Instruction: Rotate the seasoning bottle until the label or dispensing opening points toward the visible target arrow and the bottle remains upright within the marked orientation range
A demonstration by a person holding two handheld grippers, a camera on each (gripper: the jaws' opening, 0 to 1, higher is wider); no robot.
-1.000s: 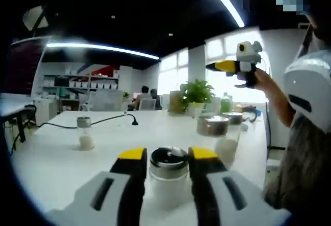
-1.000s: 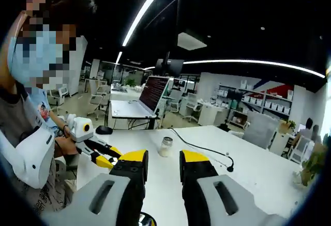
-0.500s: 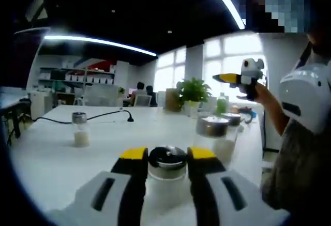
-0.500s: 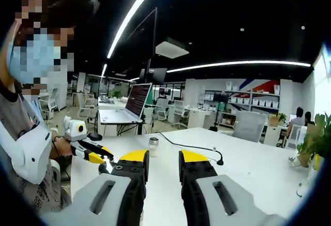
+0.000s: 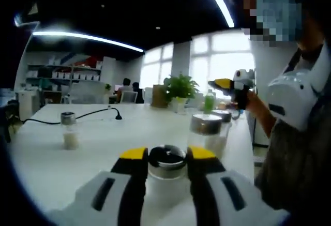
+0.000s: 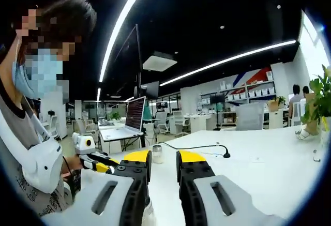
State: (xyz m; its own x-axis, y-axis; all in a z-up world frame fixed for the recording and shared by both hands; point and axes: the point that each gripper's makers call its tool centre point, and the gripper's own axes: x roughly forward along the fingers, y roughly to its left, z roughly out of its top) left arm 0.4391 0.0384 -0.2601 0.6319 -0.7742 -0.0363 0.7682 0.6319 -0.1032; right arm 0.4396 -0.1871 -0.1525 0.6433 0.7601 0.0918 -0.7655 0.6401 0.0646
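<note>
The seasoning bottle (image 5: 166, 160) is a glass jar of white powder with a metal lid. It stands upright on the white table (image 5: 119, 133), right in front of the camera. My left gripper (image 5: 166, 154) is shut on it, a yellow-tipped jaw pressing each side of the lid. That same left gripper (image 6: 106, 165) shows low on the left in the right gripper view. My right gripper (image 6: 163, 157) is held up above the table with a narrow gap between its jaws and nothing in it. In the left gripper view, my right gripper (image 5: 223, 84) sits in a person's hand at the right.
A second small bottle (image 5: 69, 131) stands on the table to the left, also seen far off as the small bottle (image 6: 157, 153). A wider lidded jar (image 5: 207, 129) stands just right of the held bottle. A black cable (image 5: 77, 116), a potted plant (image 5: 178, 87) and a laptop (image 6: 129, 118) lie further off.
Both cameras have swung, so the room has shifted in both views. My left gripper still holds the bottle the same way. My right gripper sits a little lower in the left gripper view.
</note>
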